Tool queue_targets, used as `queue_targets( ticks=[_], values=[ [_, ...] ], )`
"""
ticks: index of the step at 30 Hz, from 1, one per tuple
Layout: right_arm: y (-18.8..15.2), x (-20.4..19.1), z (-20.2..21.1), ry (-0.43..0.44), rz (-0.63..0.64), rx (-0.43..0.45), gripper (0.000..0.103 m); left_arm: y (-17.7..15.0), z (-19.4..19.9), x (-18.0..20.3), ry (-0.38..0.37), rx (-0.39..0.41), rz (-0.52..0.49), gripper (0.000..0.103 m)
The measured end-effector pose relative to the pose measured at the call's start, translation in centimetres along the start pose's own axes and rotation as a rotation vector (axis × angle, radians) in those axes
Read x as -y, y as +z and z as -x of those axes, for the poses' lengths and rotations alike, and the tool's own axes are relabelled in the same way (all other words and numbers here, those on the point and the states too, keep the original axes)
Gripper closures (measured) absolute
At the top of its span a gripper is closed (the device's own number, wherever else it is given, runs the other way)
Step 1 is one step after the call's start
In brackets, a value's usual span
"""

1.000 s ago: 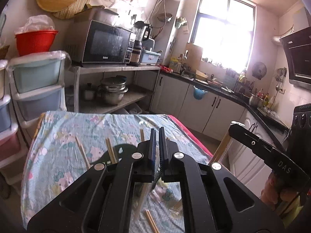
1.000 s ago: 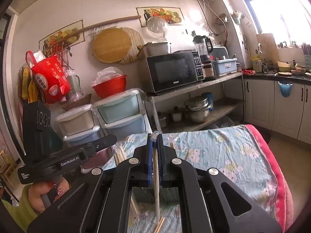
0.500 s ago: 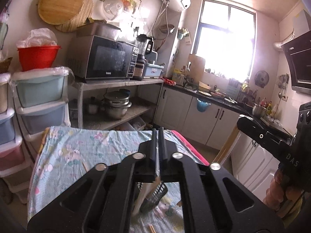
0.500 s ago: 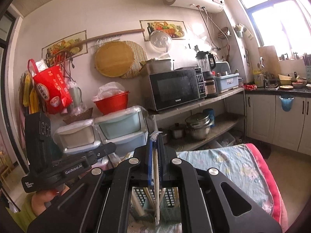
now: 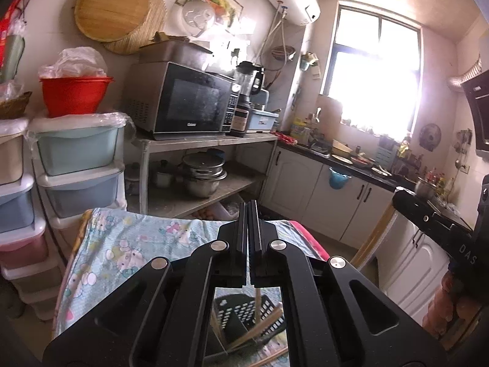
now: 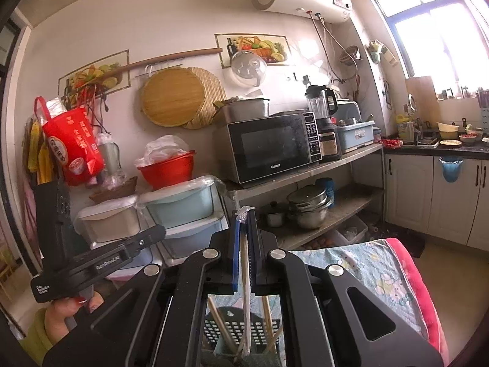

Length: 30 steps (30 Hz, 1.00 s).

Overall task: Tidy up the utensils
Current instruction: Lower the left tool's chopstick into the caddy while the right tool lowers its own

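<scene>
My left wrist camera looks forward over my left gripper (image 5: 248,214), close above the surface (image 5: 122,244), toward the window. My right wrist camera faces the shelving wall. Both views share the microwave (image 5: 183,101) (image 6: 272,146) and the black basket (image 5: 244,315) (image 6: 238,327).

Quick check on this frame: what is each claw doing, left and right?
Left claw: closed, nothing visibly between its fingers.
Right claw: closed on a wrapped chopstick, which hangs down into the black basket.
</scene>
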State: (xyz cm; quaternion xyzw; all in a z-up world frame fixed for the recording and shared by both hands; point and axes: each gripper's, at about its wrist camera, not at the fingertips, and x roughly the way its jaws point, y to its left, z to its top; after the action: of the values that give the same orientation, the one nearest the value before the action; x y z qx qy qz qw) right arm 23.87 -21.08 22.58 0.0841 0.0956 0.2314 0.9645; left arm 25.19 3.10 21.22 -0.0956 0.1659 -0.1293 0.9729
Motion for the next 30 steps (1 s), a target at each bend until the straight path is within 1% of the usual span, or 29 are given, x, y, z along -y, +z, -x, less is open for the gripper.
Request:
queue_targets(
  ticks=[4,11,21,30],
  values=[
    [-0.3,0.7,-1.6,-0.003,-0.018,-0.005,0.098,-0.6,-1.2,-1.0,0.024,-0.025,0.013,0.103],
    [-2.1,2.0,-4.4,-0.028,-0.045,-0.019,0.098,-2.9,-3.4,-2.3,0.051,-0.099,0.012,0.103],
    [-5.2,2.2,-6.8,-0.044,-0.039,-0.064,0.098,-7.0,-5.1,-2.5,0.051,-0.192,-0.005,0.103],
    [-8.0,2.4,-8.2,-0.05,-0.053,-0.141,0.098,-10.5,-6.3,-2.9,0.05,-0.276,0.002,0.103]
  ],
)
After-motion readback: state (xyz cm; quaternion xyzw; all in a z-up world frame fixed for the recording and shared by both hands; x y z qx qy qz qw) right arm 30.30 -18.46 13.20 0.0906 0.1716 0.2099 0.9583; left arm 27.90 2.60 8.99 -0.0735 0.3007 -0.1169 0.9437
